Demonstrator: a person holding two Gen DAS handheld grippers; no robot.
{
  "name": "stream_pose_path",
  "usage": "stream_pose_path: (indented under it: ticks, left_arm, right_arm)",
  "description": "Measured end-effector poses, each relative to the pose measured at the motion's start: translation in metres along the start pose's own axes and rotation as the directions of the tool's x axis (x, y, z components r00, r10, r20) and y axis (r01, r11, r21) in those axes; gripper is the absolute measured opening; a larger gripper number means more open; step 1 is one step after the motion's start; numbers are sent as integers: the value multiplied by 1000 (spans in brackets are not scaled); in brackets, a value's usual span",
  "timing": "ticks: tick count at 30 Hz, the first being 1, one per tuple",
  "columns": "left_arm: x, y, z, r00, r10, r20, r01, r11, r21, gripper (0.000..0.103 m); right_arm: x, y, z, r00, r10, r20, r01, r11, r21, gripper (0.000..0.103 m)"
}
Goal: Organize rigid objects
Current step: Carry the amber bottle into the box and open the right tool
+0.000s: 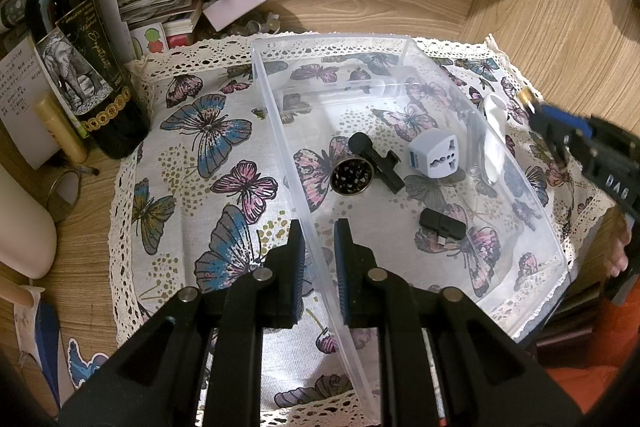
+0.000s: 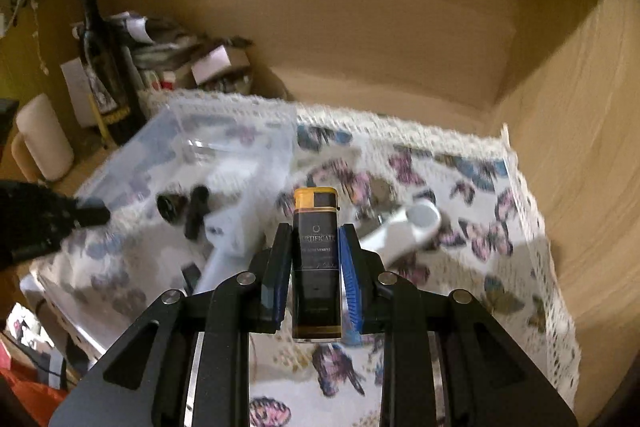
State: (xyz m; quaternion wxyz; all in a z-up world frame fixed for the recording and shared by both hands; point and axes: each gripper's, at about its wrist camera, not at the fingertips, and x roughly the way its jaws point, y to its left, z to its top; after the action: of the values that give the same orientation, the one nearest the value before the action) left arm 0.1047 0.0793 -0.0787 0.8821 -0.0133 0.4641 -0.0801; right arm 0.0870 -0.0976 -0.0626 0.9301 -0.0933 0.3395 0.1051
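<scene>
While left tongs clamp bin wall, right tongs grip lighter upright between pads.

Bin set on cloth; adapter, grinder, microphone contained inside. Bottle placed left of cloth.

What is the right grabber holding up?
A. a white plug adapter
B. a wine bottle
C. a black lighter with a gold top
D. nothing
C: the right gripper has its blue pads pressed on both sides of the black lighter with a gold top, lifted over the butterfly cloth.
</scene>
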Motion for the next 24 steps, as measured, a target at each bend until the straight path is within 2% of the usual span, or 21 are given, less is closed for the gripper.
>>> stream_pose_path:
  ticks: [6,11,24]
  left_arm:
    - [0,0,0,1000,0,0,0,1000,0,15]
    - [0,0,0,1000,-1,1,1,1000,-1,15]
    - [1,0,0,1000,-4,2,4,1000,-1,15]
  right_arm:
    - [-1,19,23,997,48,56,-45,997,-60,22]
    - [6,34,36,994,89,63,-83,992,-95,22]
    - [48,67,48,989,142,-49,-148,976,-161,22]
